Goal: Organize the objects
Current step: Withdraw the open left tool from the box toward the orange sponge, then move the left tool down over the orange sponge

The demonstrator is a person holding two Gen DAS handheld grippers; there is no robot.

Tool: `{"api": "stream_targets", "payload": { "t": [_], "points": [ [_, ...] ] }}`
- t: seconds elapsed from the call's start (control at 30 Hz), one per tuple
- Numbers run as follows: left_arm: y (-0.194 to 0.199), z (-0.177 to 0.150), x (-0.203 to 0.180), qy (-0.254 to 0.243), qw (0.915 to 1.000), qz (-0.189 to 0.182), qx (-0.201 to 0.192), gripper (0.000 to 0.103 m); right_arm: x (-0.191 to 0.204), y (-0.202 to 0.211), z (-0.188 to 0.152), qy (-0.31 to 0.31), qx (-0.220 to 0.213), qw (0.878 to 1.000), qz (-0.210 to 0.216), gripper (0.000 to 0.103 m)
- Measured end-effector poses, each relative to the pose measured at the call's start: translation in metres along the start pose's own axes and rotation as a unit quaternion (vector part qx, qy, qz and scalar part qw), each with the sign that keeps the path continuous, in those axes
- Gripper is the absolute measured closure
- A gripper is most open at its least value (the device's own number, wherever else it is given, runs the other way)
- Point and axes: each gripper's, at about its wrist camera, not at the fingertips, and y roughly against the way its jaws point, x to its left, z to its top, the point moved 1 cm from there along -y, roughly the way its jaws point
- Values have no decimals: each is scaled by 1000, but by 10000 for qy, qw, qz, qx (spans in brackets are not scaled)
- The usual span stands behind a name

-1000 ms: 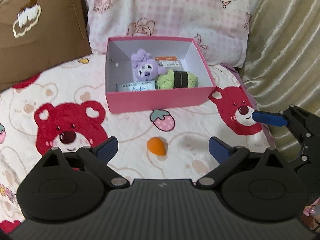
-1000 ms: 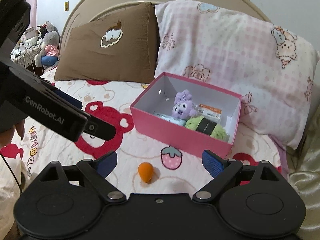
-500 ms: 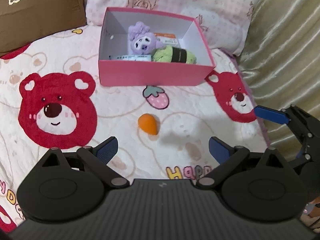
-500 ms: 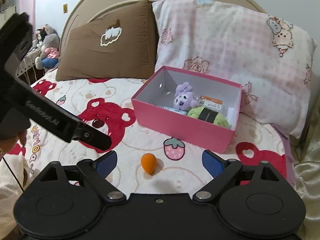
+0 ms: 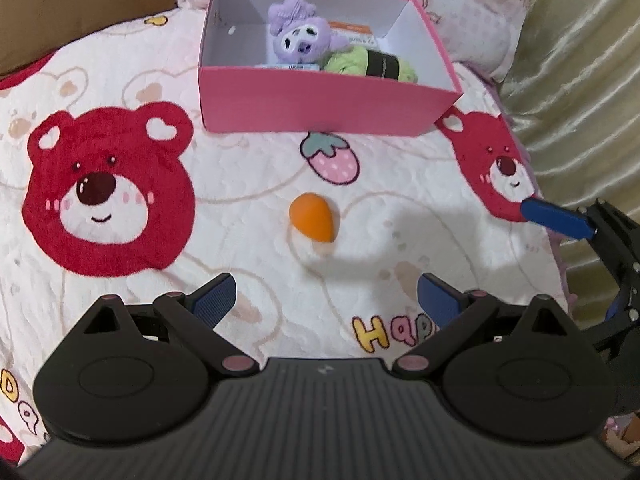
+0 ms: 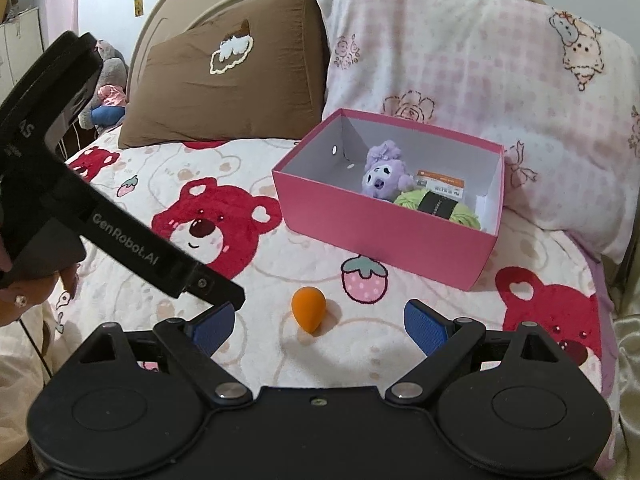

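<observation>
Just ahead of my left gripper, between its spread, empty fingers, lies the orange sponge on the bed; over the last second I have tipped this gripper downward and closer, so the sponge now sits nearer and more central. My right gripper is also wide open and empty, with the sponge just beyond it. Further ahead stands the pink box, holding the purple plush and green yarn. I judge a grasp comes next.

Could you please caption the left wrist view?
Open left hand-held gripper above an orange sponge on the blanket, near the pink box.
</observation>
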Motion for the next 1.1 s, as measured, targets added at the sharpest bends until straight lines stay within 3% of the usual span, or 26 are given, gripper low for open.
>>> {"api": "stream_targets", "payload": {
  "t": [0.2,0.4,0.47,0.6,0.73,0.93,1.1],
  "points": [
    [-7,-3,1,-63,10000,-29,-72,2,-8,-8,-10,-163,-302,9994,86,9],
    [-16,-7,9,59,9991,-27,-422,2,-15,-25,-23,-293,-416,9987,16,9],
    [-23,-10,11,6,9991,63,-423,2,-14,-34,-26,-230,-341,9991,-25,9],
    [-36,-16,10,-202,9983,142,-522,2,0,-59,-34,425,77,9976,-539,9],
    [-43,-18,9,-190,9949,190,-971,2,4,-81,-39,353,297,9979,-455,9],
    [-65,-22,16,2,9938,-59,-1113,2,14,-102,-42,325,384,9980,-390,10],
    [-84,-29,28,297,9924,-430,-1117,3,21,-111,-45,383,173,9990,-117,14]
  ]
}}
